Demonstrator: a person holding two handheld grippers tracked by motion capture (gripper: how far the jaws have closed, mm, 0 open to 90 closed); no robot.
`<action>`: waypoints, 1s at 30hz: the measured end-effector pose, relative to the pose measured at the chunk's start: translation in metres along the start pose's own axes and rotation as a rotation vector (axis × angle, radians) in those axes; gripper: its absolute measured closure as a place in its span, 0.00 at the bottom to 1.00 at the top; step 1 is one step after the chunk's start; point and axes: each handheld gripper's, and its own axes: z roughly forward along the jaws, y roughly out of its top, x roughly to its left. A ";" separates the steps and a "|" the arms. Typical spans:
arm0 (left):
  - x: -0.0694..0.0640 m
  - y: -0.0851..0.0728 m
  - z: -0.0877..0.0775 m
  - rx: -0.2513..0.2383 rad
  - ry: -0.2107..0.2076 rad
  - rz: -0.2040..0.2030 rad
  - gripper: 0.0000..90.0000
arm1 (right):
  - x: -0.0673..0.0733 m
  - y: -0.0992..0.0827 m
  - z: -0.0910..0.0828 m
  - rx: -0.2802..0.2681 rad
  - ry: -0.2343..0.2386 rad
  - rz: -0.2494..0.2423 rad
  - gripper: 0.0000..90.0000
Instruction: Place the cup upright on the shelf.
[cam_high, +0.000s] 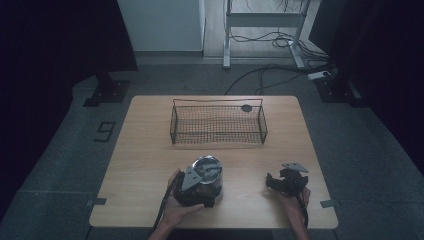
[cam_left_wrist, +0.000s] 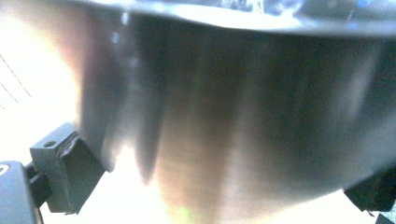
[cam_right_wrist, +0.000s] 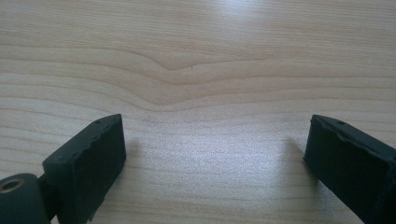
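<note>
- Left gripper (cam_left_wrist: 219, 186): fingers (cam_left_wrist: 65, 172) spread wide, one at each side of a metal pot's wall; the close, blurred view does not settle whether the pads press the metal.
- Metal pot (cam_high: 207, 175): round, shiny, upright on the table near its front edge, left of centre; in the left gripper view its brushed wall (cam_left_wrist: 224, 116) rises just ahead of the fingers, rim at the top of the picture.
- Left hand (cam_high: 176, 207): holds the left gripper (cam_high: 200, 192) right against the near side of the pot; grey three-cornered plate on top, cable trailing toward the table's front edge.
- Right gripper (cam_right_wrist: 215, 163): fingers (cam_right_wrist: 88, 158) wide apart, nothing between them, bare wood grain beneath.
- Right hand (cam_high: 295, 200): holds the right gripper (cam_high: 274, 182) low over the table, front right, well apart from the pot.
- Table (cam_high: 150, 160): light wood, rectangular.
- Wire basket (cam_high: 218, 136): dark mesh, oblong, at the table's far middle, well apart from both grippers; a small dark round item (cam_high: 246, 108) at its far right corner, too small to tell.
- Floor (cam_high: 60, 165): grey, cables lying beyond the table.
</note>
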 end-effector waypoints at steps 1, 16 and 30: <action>0.000 0.000 0.000 0.000 0.000 0.000 0.04 | 0.000 0.000 0.000 0.000 0.000 0.000 0.06; 0.001 0.012 -0.015 -0.032 0.002 0.013 0.04 | 0.000 0.000 0.000 0.000 0.000 0.001 0.06; 0.015 0.028 -0.029 -0.070 0.011 -0.019 0.05 | 0.000 0.000 0.000 0.000 0.000 0.001 0.06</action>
